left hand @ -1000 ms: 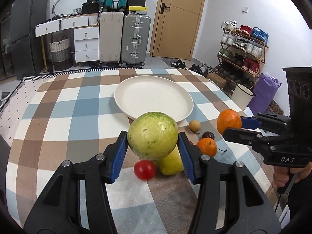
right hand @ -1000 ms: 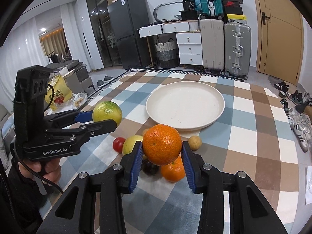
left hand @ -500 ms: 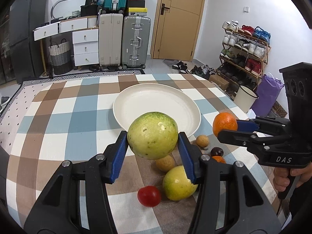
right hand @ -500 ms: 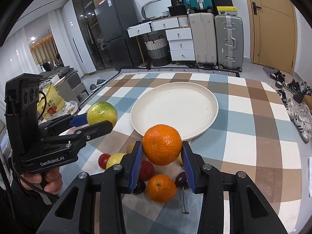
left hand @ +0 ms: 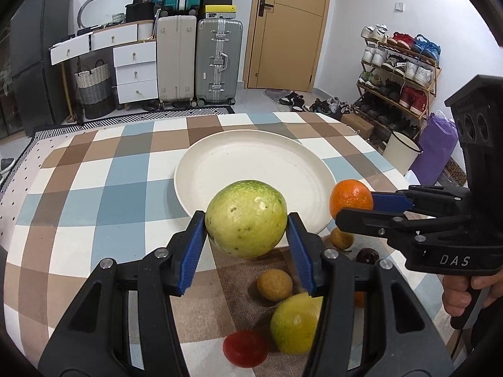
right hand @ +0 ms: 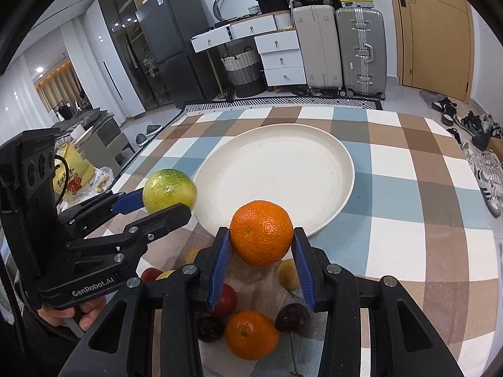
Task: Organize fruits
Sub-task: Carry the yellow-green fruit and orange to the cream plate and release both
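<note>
My left gripper [left hand: 246, 240] is shut on a green-yellow round fruit [left hand: 246, 218], held above the near rim of the empty white plate [left hand: 220, 169]. My right gripper [right hand: 261, 251] is shut on an orange [right hand: 261, 233], held just short of the plate's [right hand: 314, 163] near rim. The left gripper also shows in the right wrist view [right hand: 163, 202], and the right gripper in the left wrist view [left hand: 355, 205]. Loose fruit lies on the checked cloth below: a yellow-green fruit [left hand: 294, 323], a red tomato [left hand: 245, 347], a small tan fruit [left hand: 274, 283], a second orange [right hand: 251, 334] and dark plums [right hand: 290, 317].
The table carries a brown, blue and white checked cloth [left hand: 94, 188]. Suitcases [left hand: 198, 59] and white drawers [left hand: 135, 72] stand behind it, a shoe rack [left hand: 399, 72] to the right, a fridge [right hand: 169, 47] to the left.
Both grippers have moved forward and up with their fruit, closer to the plate's near rim. The loose fruit has dropped lower in both views.
</note>
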Demonstrator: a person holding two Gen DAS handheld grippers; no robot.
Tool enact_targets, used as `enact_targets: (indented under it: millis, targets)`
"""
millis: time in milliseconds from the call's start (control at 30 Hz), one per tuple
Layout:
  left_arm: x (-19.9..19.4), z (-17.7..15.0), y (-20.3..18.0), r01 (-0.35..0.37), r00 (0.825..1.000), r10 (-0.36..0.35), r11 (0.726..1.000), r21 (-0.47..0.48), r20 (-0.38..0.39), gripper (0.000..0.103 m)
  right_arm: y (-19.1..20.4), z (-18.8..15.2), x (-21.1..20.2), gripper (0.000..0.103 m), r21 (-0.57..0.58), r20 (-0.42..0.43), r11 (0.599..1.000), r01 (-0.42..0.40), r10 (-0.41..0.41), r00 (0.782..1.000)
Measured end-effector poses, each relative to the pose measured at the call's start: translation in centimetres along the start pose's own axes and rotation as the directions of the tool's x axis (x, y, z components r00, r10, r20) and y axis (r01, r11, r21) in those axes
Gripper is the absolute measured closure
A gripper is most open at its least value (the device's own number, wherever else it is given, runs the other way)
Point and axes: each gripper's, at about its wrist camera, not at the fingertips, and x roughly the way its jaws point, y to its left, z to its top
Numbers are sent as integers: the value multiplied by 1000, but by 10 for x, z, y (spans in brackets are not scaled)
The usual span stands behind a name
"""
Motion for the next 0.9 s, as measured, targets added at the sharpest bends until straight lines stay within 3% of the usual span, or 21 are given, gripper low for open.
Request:
enact_targets:
  millis: [633,900]
  targets:
    - [41,11,1,-8,999,9,1000,15,-38,54,-21,16,31,63,50,-38,999,17,-15,999]
    - [51,11,13,-12,998,10,1000,-20,-64,54,-23,18,32,62,60,-26,998,23,-21,999]
